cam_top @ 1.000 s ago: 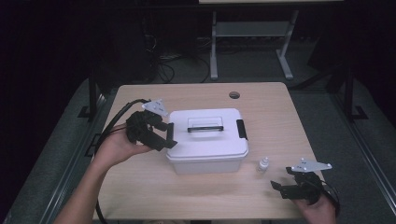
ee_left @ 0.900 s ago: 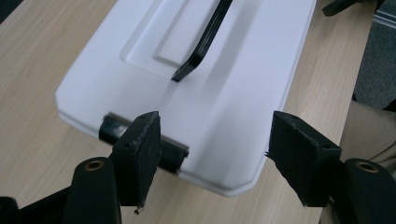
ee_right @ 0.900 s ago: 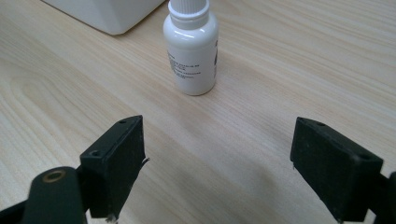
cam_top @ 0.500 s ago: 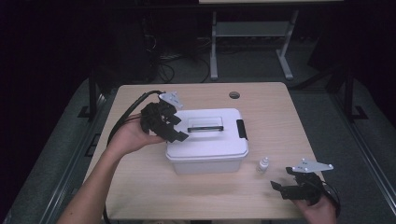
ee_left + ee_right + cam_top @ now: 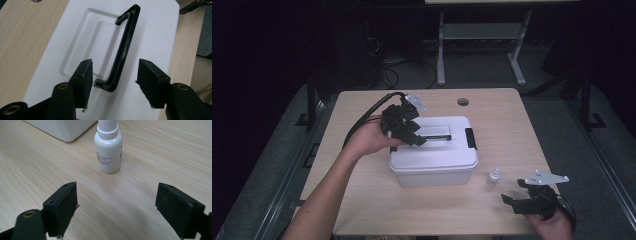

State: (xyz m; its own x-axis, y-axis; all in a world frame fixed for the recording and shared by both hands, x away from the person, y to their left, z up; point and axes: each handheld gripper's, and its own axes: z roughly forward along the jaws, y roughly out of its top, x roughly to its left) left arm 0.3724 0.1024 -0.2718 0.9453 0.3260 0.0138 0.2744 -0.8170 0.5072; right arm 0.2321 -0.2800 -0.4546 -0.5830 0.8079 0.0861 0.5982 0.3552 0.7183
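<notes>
A white lidded box (image 5: 432, 162) stands mid-table with a black carry handle (image 5: 439, 136) on its lid. My left gripper (image 5: 414, 138) hovers over the left part of the lid. In the left gripper view the near end of the handle (image 5: 125, 50) sits between the pads (image 5: 85, 77) of this gripper (image 5: 113, 77). Neither pad touches it, and the jaws have just been closing. A small white dropper bottle (image 5: 494, 176) stands by the box's front right corner. My right gripper (image 5: 513, 202) rests open at the front right, and the bottle (image 5: 109, 147) stands just beyond its open jaws (image 5: 116, 207).
A black latch (image 5: 470, 138) clips the box's right end. A round cable hole (image 5: 463, 101) sits near the table's far edge. Bare wooden tabletop (image 5: 362, 200) lies in front of the box. A metal stand (image 5: 482, 35) and cables are on the floor behind.
My left hand has moved right, from the box's left side onto the lid over the handle, and its jaws have narrowed. The right gripper and the bottle have stayed put.
</notes>
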